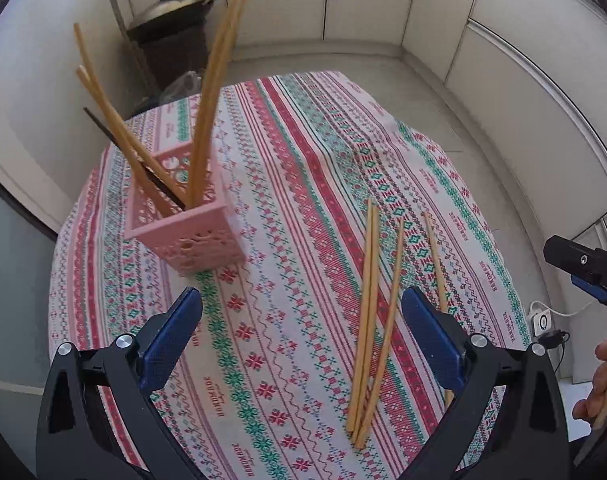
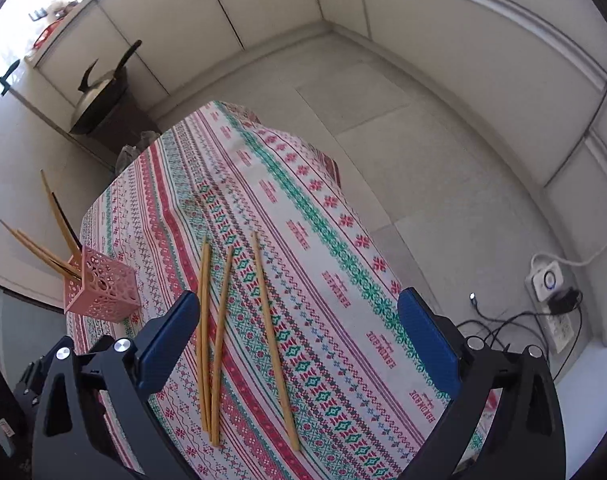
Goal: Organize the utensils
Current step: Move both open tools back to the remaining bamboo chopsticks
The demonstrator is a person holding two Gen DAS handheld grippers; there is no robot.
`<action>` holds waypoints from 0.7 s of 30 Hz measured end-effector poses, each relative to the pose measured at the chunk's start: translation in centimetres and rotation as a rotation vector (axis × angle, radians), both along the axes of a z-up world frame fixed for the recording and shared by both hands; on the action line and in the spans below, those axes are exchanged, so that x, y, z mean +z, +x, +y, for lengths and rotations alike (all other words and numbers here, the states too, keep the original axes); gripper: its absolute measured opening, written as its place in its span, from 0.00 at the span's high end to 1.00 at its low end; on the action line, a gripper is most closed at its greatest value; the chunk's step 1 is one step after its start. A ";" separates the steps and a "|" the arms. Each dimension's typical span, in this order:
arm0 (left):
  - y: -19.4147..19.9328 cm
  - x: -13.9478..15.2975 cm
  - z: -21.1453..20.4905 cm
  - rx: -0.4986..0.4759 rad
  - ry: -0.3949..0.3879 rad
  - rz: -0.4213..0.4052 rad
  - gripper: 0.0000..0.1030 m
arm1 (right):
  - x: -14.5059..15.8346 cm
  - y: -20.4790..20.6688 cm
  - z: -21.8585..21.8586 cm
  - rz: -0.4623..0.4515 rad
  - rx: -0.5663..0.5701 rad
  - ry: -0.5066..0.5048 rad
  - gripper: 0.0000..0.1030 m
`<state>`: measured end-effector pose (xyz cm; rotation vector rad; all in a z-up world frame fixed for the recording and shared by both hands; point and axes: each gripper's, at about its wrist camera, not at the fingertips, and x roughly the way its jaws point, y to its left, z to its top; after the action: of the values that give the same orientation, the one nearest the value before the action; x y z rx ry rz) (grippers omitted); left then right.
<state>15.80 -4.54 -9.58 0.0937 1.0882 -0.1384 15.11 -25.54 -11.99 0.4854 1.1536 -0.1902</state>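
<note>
A pink perforated holder (image 1: 185, 220) stands on the patterned tablecloth (image 1: 303, 184) and holds several bamboo chopsticks (image 1: 211, 92) and one dark one. It also shows at the left in the right wrist view (image 2: 101, 288). Several loose bamboo chopsticks (image 1: 369, 320) lie flat on the cloth to the right of it; in the right wrist view (image 2: 217, 340) they lie between the fingers. My left gripper (image 1: 301, 300) is open and empty above the cloth, in front of the holder. My right gripper (image 2: 299, 304) is open and empty above the loose chopsticks.
A dark stand with a lidded wok (image 1: 179, 4) is behind the table's far left corner. A power strip with cables (image 2: 551, 292) lies on the floor at the right. The table's right edge (image 2: 343, 184) drops to a tiled floor. White cabinets surround the room.
</note>
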 end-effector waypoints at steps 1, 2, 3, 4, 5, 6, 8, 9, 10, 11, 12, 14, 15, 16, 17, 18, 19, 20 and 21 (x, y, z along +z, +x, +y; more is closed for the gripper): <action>0.2 -0.3 -0.4 -0.004 -0.004 0.011 0.07 | -0.5 -0.1 -0.7 0.019 -0.018 0.031 0.07; 0.4 -0.6 -0.8 -0.008 -0.008 0.025 0.07 | -1.0 -0.2 -1.3 0.037 -0.036 0.061 0.07; 0.7 -1.1 -1.3 -0.016 -0.013 0.044 0.07 | -1.5 -0.3 -2.0 0.053 -0.054 0.095 0.07; 1.0 -1.4 -1.7 -0.025 -0.019 0.065 0.07 | -1.8 -0.4 -2.5 0.065 -0.070 0.119 0.07; 1.3 -1.8 -2.2 -0.032 -0.026 0.085 0.07 | -2.2 -0.6 -3.1 0.074 -0.089 0.139 0.07; 1.7 -2.2 -2.7 -0.039 -0.034 0.105 0.07 | -2.3 -0.6 -3.7 0.080 -0.103 0.150 0.07; 2.5 -2.7 -3.7 -0.052 -0.046 0.135 0.07 | -2.5 -0.9 -4.6 0.091 -0.130 0.168 0.07; 3.1 -3.0 -4.3 -0.063 -0.053 0.153 0.07 | -2.6 -0.9 -5.1 0.094 -0.139 0.178 0.07; 3.5 -3.3 -4.7 -0.070 -0.060 0.164 0.07 | -2.7 -1.0 -5.5 0.095 -0.149 0.193 0.07; 4.1 -3.6 -5.1 -0.074 -0.074 0.176 0.07 | -2.7 -1.1 -5.8 0.095 -0.157 0.205 0.07; 4.7 -3.7 -5.4 -0.073 -0.082 0.185 0.07 | -2.7 -1.2 -6.0 0.094 -0.165 0.219 0.07; 6.0 -4.1 -5.6 -0.061 -0.101 0.200 0.07 | -2.8 -1.2 -6.3 0.093 -0.171 0.238 0.07; 6.7 -4.3 -5.6 -0.049 -0.111 0.206 0.07 | -2.8 -1.1 -6.3 0.094 -0.171 0.247 0.07; 7.3 -4.5 -5.6 -0.037 -0.122 0.212 0.07 | -2.9 -1.1 -6.3 0.096 -0.169 0.254 0.07; 8.1 -4.9 -5.5 -0.018 -0.134 0.224 0.07 | -3.0 -1.0 -6.3 0.098 -0.167 0.260 0.07; 8.8 -5.1 -5.4 0.000 -0.134 0.232 0.07 | -3.1 -0.9 -6.3 0.100 -0.161 0.266 0.07; 9.5 -5.3 -5.4 0.015 -0.127 0.233 0.07 | -3.2 -0.9 -6.2 0.103 -0.155 0.270 0.07; 10.1 -5.5 -5.3 0.025 -0.120 0.229 0.07 | -3.2 -0.8 -6.2 0.105 -0.151 0.273 0.07; 10.7 -5.6 -5.4 0.035 -0.108 0.222 0.07 | -3.3 -0.8 -6.2 0.108 -0.147 0.276 0.07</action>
<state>26.50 -9.91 -15.22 -0.0385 1.3010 -0.1792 14.35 -31.74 -15.32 0.8131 1.2572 -0.1863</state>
